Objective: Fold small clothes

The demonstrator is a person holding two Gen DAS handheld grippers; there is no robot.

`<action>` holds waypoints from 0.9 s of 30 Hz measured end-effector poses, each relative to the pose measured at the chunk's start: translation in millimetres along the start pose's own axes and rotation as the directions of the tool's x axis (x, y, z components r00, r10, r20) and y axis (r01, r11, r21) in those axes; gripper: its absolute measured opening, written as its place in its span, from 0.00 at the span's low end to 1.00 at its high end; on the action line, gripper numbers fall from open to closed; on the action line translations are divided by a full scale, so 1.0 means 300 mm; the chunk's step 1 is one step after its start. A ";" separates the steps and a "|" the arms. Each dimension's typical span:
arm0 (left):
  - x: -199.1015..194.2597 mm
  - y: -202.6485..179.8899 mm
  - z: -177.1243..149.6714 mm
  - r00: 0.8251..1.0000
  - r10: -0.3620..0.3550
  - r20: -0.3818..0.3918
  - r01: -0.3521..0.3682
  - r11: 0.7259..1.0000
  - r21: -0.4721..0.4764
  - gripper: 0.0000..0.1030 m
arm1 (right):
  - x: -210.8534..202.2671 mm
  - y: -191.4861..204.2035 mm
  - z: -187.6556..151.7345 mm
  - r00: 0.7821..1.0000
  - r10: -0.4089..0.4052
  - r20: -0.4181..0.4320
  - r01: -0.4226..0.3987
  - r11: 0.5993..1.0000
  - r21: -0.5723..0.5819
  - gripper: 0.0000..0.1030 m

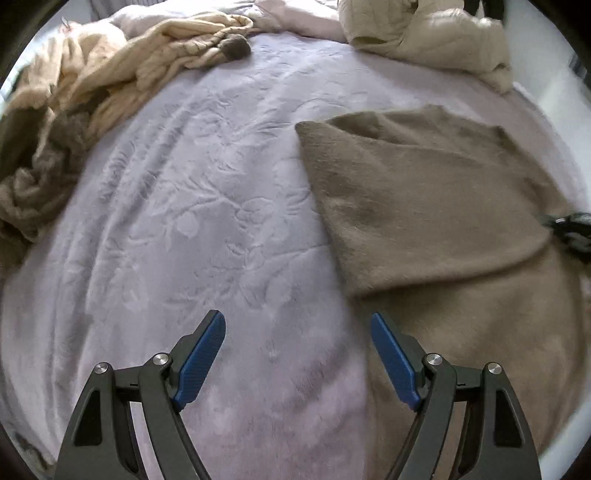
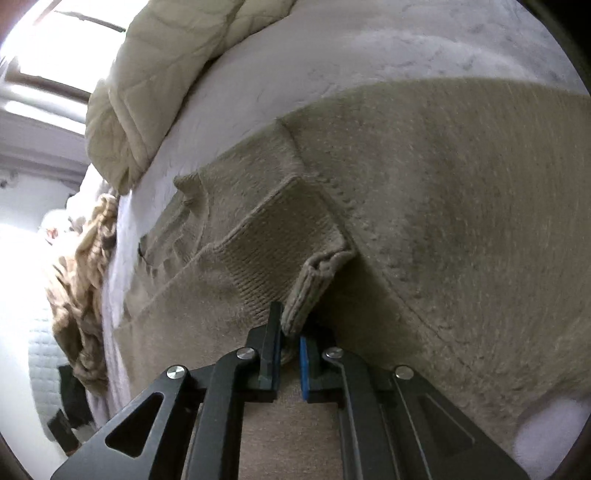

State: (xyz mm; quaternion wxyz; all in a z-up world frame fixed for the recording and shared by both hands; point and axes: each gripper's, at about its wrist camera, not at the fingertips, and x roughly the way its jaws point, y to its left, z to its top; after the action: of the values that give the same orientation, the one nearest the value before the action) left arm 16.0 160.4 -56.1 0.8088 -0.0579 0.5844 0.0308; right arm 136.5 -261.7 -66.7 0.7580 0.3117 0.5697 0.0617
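Fold in progress on a pale lilac embossed plush blanket (image 1: 207,206): fuzzy taupe knitted sweater (image 1: 436,206) spread flat to the right of the left gripper (image 1: 297,354), one panel already turned over the body along a diagonal edge. Right gripper (image 2: 290,350) clenched on the ribbed cuff of the sweater's sleeve (image 2: 314,280), blue pads pinching the knit. Left gripper released, blue-padded jaws spread wide and empty, hovering above bare blanket just beside the sweater's near-left edge.

Deciding relation: sleeve running up and away from the right gripper, across the sweater's body, toward the folded collar; long axis of the garment lying roughly fore-and-aft from both cameras. Right gripper plainly the nearer, already holding cloth; left gripper beside the hem, not on it. Judged next: sleeve to be carried across and laid onto the body, with the free gripper well placed to steady or lift the near edge.

Count: one sweater under work; one heap of crumpled cream and tan garments (image 1: 96,85) at far left, number of pieces not tellable; one quilted beige padded jacket (image 1: 432,33) at the far right corner; two grippers.
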 end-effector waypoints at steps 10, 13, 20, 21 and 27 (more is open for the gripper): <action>0.253 0.036 0.334 0.982 -0.188 -0.014 0.181 0.962 -0.206 0.79 | -0.003 -0.001 -0.005 1.000 0.012 -0.012 -0.012 1.000 -0.020 0.10; 0.290 0.019 0.364 0.989 -0.149 -0.012 0.144 0.967 -0.209 0.69 | 0.002 -0.008 -0.002 0.999 0.031 -0.021 -0.031 0.999 -0.012 0.11; 0.180 0.052 0.406 0.973 -0.211 0.090 0.224 0.955 -0.193 0.08 | -0.057 0.076 0.021 0.999 0.052 -0.013 -0.053 0.997 -0.060 0.08; 0.169 0.061 0.412 0.972 -0.211 0.106 0.228 0.956 -0.187 0.08 | -0.066 0.094 0.028 0.998 0.065 -0.004 -0.065 0.995 -0.080 0.08; 0.256 0.063 0.389 0.982 -0.169 0.086 0.183 0.964 -0.195 0.09 | 0.005 0.041 0.027 0.999 -0.026 -0.022 0.024 0.997 -0.075 0.08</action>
State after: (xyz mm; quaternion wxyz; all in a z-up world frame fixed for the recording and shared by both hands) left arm 147.8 192.7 -93.9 0.8179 -0.1903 0.5426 0.0199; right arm 147.5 -254.3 -60.1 0.7633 0.2752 0.5794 0.0772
